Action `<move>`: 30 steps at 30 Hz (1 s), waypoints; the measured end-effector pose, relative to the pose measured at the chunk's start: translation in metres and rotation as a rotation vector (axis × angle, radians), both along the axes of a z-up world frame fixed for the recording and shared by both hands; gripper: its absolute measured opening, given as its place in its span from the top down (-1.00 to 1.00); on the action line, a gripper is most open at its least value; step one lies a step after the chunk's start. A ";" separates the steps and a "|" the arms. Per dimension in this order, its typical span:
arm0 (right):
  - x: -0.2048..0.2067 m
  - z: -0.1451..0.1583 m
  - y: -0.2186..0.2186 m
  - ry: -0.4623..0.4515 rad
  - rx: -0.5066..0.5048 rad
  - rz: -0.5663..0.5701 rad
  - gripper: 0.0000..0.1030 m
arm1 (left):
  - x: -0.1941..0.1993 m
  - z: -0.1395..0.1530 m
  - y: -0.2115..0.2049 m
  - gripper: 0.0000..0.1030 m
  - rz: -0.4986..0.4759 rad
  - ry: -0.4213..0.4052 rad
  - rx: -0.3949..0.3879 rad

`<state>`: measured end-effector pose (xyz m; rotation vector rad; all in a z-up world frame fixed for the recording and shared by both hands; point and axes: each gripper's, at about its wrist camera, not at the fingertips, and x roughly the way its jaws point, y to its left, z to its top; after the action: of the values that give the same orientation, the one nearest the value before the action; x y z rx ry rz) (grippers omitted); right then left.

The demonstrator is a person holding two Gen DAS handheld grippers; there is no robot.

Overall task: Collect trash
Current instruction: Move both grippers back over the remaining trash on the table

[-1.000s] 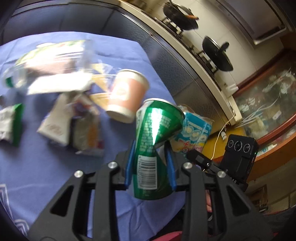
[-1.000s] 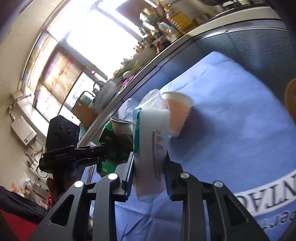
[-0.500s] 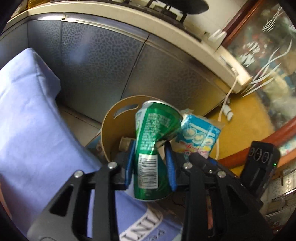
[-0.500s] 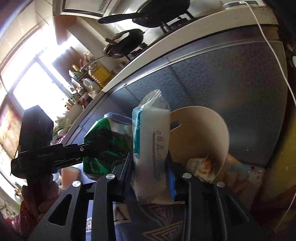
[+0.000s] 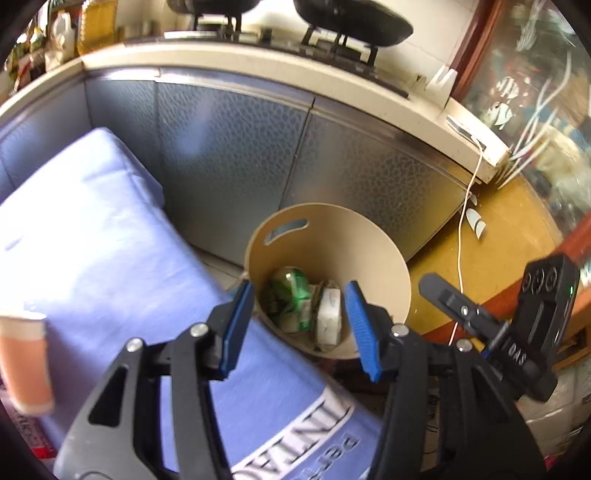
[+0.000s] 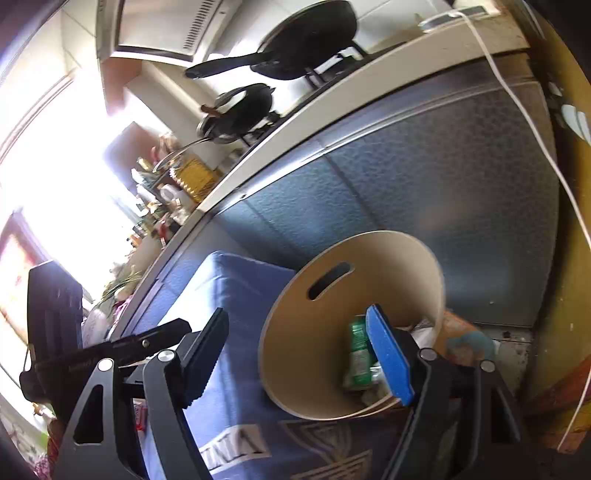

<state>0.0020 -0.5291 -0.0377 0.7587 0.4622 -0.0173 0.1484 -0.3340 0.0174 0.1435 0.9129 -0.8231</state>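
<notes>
A beige round bin (image 5: pixel 369 243) stands on the floor beside the table; it also shows in the right wrist view (image 6: pixel 314 354). Inside it lie a green can (image 5: pixel 291 299) and a white tissue pack (image 5: pixel 328 314); the can also shows in the right wrist view (image 6: pixel 358 354). My left gripper (image 5: pixel 299 328) is open and empty above the bin's near rim. My right gripper (image 6: pixel 299 350) is open and empty over the bin. A pink paper cup (image 5: pixel 26 365) stands on the blue tablecloth (image 5: pixel 92 258) at the far left.
Grey kitchen cabinets (image 5: pixel 332 166) run behind the bin, with pans (image 5: pixel 351 18) on the hob above. A white cable (image 5: pixel 461 236) hangs down to the yellow floor (image 5: pixel 498 240). The right gripper's body (image 5: pixel 535 325) shows at the right of the left wrist view.
Both grippers opened over the bin. The green can left my left gripper and the tissue pack left my right gripper; both now lie in the bin.
</notes>
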 end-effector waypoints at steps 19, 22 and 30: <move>0.075 0.034 0.249 0.041 -0.085 0.630 -0.15 | -0.051 -0.022 0.318 0.04 0.480 -0.002 -0.027; 0.082 0.031 0.284 0.069 -0.091 0.692 -0.16 | -0.040 -0.027 0.372 -0.17 0.652 -0.008 0.004; 0.106 0.018 0.316 0.158 0.000 0.722 -0.51 | 0.000 -0.043 0.445 -0.60 0.828 0.008 -0.004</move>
<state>0.1085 -0.2127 -0.0202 0.5577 0.8655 0.5998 0.1484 0.1108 -0.0252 -0.2351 0.8721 -0.0544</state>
